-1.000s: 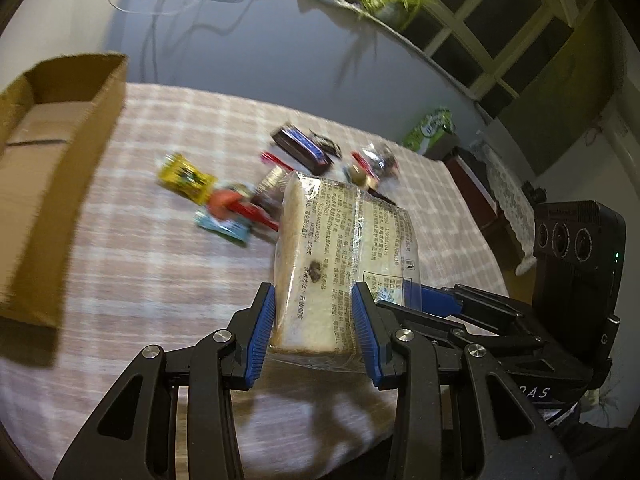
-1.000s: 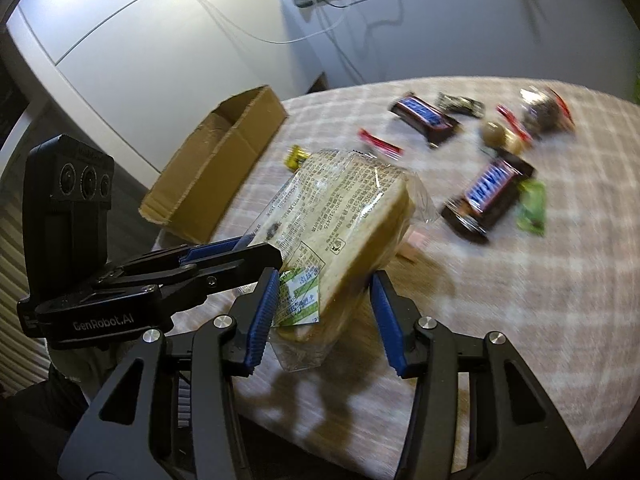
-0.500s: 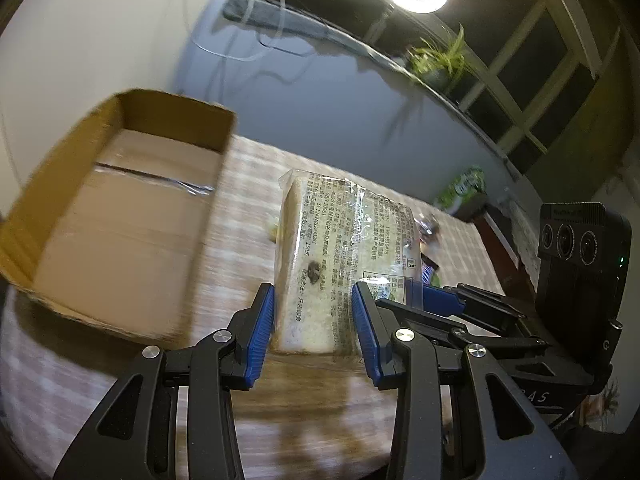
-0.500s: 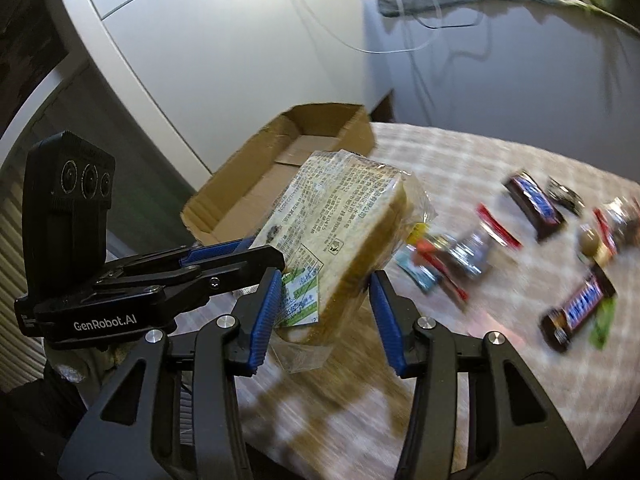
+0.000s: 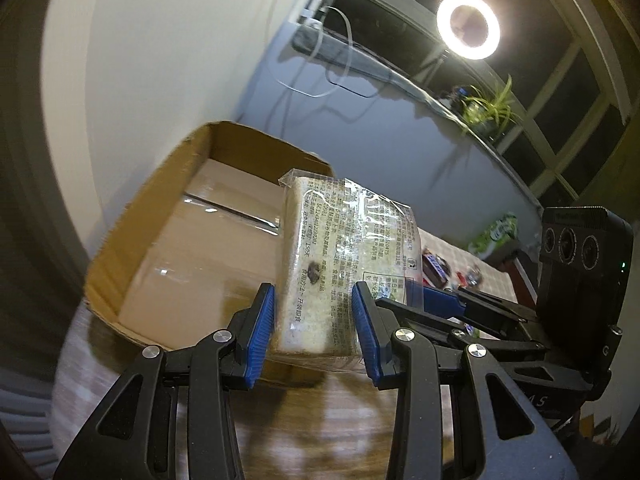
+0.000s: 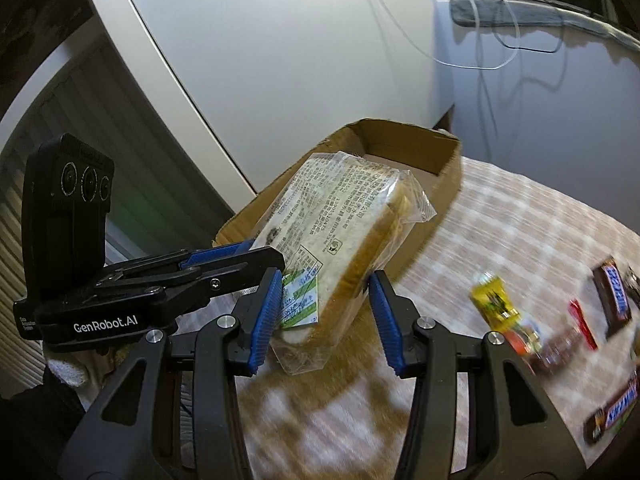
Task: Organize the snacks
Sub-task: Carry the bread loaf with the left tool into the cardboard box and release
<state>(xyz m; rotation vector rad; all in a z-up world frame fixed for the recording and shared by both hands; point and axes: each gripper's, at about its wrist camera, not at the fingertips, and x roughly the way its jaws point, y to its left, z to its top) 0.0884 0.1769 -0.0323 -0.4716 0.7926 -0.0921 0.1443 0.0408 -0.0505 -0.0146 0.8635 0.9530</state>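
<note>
A wrapped loaf of sliced bread (image 5: pixel 340 256) in clear printed plastic hangs in the air, held from both sides. My left gripper (image 5: pixel 314 320) is shut on its near end, blue pads pressed to the wrapper. My right gripper (image 6: pixel 324 308) is shut on the same bread package (image 6: pixel 340 224) from the other side. Each gripper shows in the other's view: the right gripper (image 5: pixel 440 302) and the left gripper (image 6: pixel 240 256). An open cardboard box (image 5: pixel 120 240) lies just behind the loaf, with nothing visible inside; its far rim (image 6: pixel 408 148) shows past the bread.
Loose snacks lie on the checked tablecloth (image 6: pixel 520 232) to the right: a yellow packet (image 6: pixel 494 300), a red stick (image 6: pixel 582 324), two Snickers bars (image 6: pixel 614 298). A white wall stands close behind the box. A ring light (image 5: pixel 468 26) glows above.
Both grippers carried the bread package leftward across the table, away from the pile of snacks and up to the cardboard box, which now fills the view behind it. The grip stayed the same.
</note>
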